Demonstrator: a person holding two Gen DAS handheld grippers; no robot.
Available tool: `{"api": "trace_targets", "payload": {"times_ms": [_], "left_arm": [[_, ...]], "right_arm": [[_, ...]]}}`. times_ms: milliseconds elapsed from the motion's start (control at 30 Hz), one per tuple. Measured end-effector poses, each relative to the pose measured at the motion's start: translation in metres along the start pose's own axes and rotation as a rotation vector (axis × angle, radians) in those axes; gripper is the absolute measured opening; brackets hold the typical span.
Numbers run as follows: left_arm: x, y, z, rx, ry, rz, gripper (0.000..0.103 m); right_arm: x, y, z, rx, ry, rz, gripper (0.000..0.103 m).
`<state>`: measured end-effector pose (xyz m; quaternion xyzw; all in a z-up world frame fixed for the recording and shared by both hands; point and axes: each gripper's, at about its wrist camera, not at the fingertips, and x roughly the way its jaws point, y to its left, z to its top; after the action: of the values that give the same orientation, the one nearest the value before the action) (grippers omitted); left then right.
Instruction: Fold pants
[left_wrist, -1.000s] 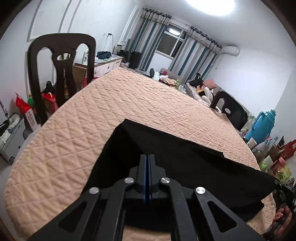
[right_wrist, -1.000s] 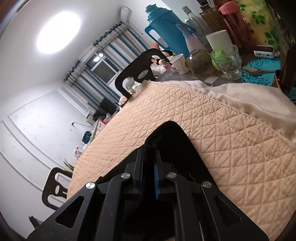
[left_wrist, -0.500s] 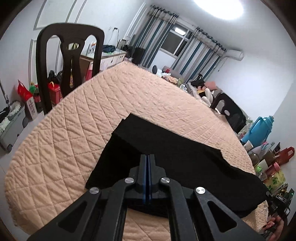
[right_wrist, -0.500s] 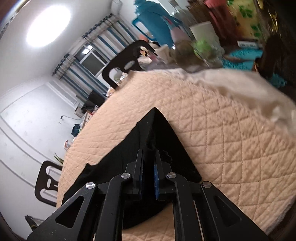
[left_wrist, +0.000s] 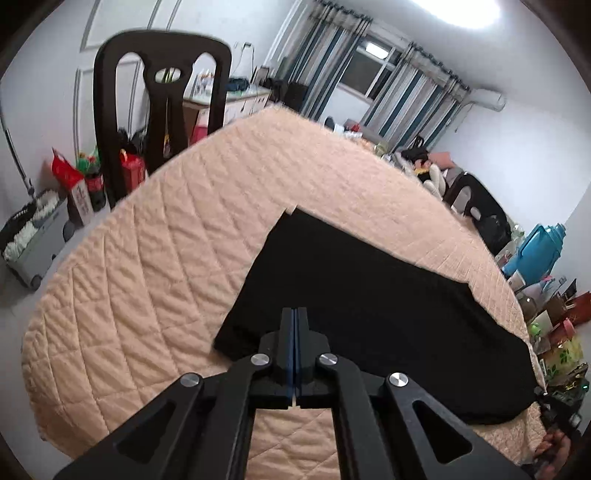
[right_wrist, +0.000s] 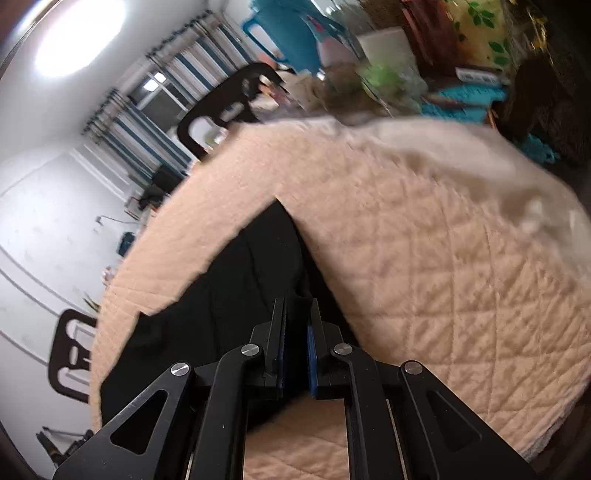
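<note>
While both grippers pinch the near edge of the black fabric pants (left_wrist: 369, 295), the garment lies folded flat on the peach quilted table cover (left_wrist: 166, 258), its far corners aligned. The left gripper (left_wrist: 294, 325) is clenched tight on a thin layer of cloth; the right gripper (right_wrist: 295, 325) grips a thicker bunch of fabric (right_wrist: 236, 295), its jaws slightly apart around it. My reading is that a fold is being laid down and smoothed. Next, both tools should let go cleanly without dragging the top layer, then regrip for a further fold across the length. No brand or writing on the pants is legible; labels on the red packages (left_wrist: 70, 177) by the dark chair (left_wrist: 162, 92) are too small to read.
</note>
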<state>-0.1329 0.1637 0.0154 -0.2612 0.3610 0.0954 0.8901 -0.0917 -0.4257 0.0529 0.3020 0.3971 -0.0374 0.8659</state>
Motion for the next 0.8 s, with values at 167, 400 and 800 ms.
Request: {"api": "trace_targets", "payload": {"times_ms": [167, 400, 800], "left_arm": [[-0.006, -0.005, 0.002, 0.03, -0.005, -0.005, 0.001], [0.002, -0.052, 0.014, 0.148, -0.041, -0.089, 0.005], [0.034, -0.051, -0.014, 0.231, 0.117, -0.065, 0.006]], "right_arm": [[-0.006, 0.0, -0.004, -0.05, -0.014, -0.033, 0.019], [-0.028, 0.041, -0.007, -0.292, -0.158, -0.143, 0.019], [0.02, 0.071, -0.031, -0.551, -0.032, -0.144, 0.02]]}}
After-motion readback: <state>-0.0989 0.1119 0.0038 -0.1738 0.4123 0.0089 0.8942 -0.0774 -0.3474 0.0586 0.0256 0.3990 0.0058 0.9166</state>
